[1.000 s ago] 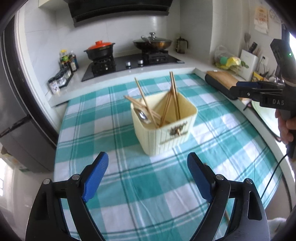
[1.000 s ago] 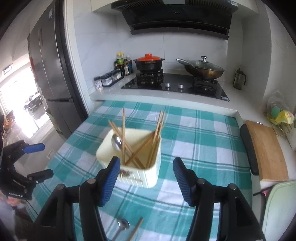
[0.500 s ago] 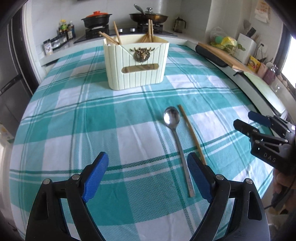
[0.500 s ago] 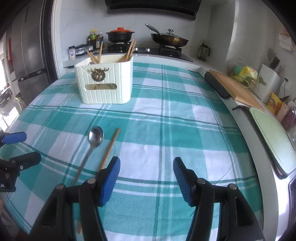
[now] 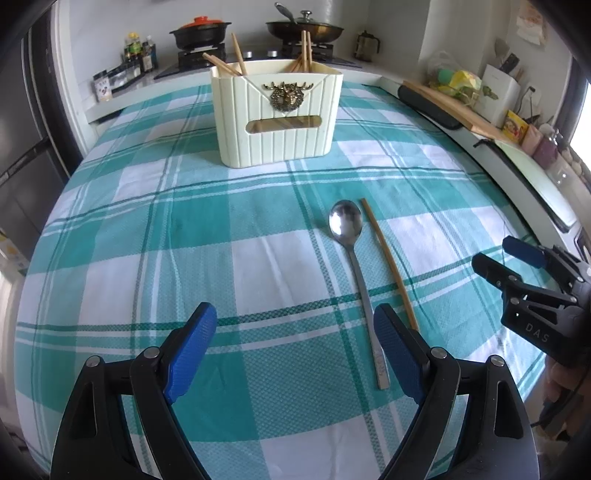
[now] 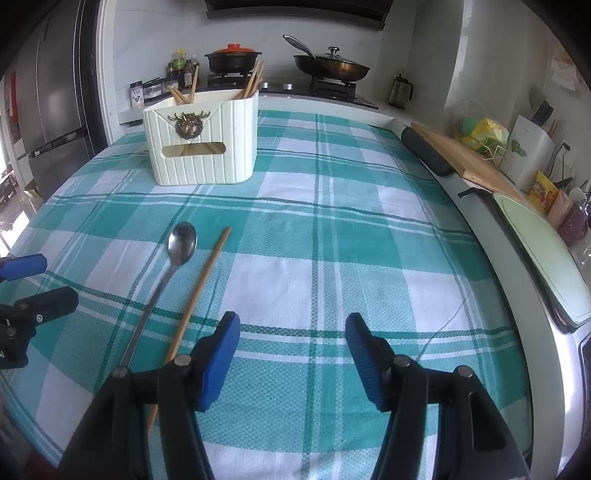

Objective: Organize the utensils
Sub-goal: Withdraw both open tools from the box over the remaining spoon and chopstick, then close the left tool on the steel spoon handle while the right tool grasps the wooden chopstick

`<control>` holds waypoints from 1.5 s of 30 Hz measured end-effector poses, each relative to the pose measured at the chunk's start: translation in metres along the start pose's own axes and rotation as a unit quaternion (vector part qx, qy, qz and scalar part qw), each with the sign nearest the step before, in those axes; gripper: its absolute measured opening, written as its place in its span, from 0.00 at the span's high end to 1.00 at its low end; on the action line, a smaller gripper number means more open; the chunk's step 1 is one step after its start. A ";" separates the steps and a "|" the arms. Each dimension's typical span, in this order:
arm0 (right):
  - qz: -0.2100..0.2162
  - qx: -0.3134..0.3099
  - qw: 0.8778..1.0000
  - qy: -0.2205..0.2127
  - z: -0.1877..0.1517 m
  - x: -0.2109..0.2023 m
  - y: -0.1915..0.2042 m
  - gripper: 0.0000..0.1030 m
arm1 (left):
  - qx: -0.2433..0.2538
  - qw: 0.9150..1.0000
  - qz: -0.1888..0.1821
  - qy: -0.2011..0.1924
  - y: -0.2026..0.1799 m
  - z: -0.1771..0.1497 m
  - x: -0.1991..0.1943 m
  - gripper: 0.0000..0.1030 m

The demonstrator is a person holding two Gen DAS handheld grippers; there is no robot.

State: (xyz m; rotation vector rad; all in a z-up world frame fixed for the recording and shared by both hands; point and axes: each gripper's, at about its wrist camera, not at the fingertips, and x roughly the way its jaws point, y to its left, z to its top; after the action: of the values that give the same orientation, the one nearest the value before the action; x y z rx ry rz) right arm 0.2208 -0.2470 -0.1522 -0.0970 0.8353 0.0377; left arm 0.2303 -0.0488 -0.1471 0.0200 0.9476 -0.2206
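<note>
A cream utensil holder [image 5: 279, 118] with several wooden chopsticks in it stands on the checked tablecloth; it also shows in the right wrist view [image 6: 201, 142]. A metal spoon [image 5: 354, 273] and a single wooden chopstick [image 5: 388, 262] lie side by side in front of it, also in the right wrist view as spoon [image 6: 162, 280] and chopstick [image 6: 195, 299]. My left gripper [image 5: 295, 347] is open and empty, just left of the spoon handle. My right gripper [image 6: 291, 356] is open and empty, right of the chopstick, and shows in the left wrist view [image 5: 506, 258].
The teal checked tablecloth [image 5: 207, 229] covers the table. Behind it a counter holds a stove with a red-lidded pot [image 5: 201, 31] and a wok [image 5: 304, 29]. A wooden board [image 6: 465, 158] and a pale green tray [image 6: 543, 251] lie along the right edge.
Both grippers came down from above the holder to low over the near table, then moved slightly closer. The spoon and chopstick now lie right in front of them. Both stay open.
</note>
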 end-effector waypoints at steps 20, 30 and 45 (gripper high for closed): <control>-0.011 -0.005 1.000 0.009 -0.006 0.008 0.000 0.41 | -0.001 1.000 -0.001 0.013 -0.003 -0.010 0.012 0.15; -0.005 0.036 0.999 -0.002 -0.016 0.004 -0.015 0.41 | 0.013 1.000 -0.014 0.008 -0.023 0.016 0.039 0.15; 0.000 0.068 0.997 -0.021 -0.027 -0.008 -0.028 0.41 | 0.063 0.997 0.046 -0.010 -0.042 0.007 0.070 0.95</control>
State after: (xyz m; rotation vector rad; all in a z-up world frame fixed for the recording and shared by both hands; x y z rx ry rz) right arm 0.1971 -0.2776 -0.1625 0.0323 0.7944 -0.0179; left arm 0.2670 -0.1036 -0.1968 0.1766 0.9088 -0.1947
